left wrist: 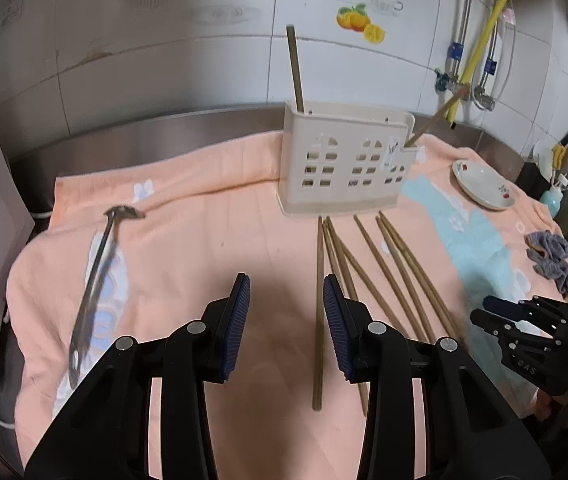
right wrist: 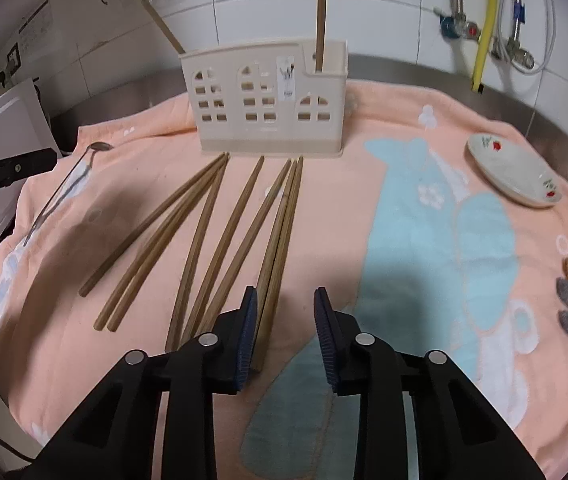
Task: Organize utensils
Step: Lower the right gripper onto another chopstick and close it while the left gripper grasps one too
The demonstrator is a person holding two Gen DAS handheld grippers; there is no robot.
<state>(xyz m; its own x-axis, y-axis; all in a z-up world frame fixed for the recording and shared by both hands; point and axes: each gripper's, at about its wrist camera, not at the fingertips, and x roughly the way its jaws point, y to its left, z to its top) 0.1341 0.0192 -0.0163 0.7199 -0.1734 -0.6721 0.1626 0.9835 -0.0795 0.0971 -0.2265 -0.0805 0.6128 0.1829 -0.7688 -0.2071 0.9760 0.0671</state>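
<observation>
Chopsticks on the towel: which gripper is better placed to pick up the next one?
Probably the left. The left gripper is open with the leftmost chopstick lying between its fingers. The right gripper is also open, but the nearest chopsticks lie beside its left finger, outside the gap.

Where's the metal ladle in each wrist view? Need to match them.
Left wrist: metal ladle lies at left on the peach towel, bowl end far, left of the left gripper.
Right wrist: same ladle at far left edge, beyond the chopsticks.
Shared landmark: cream utensil holder.
</observation>
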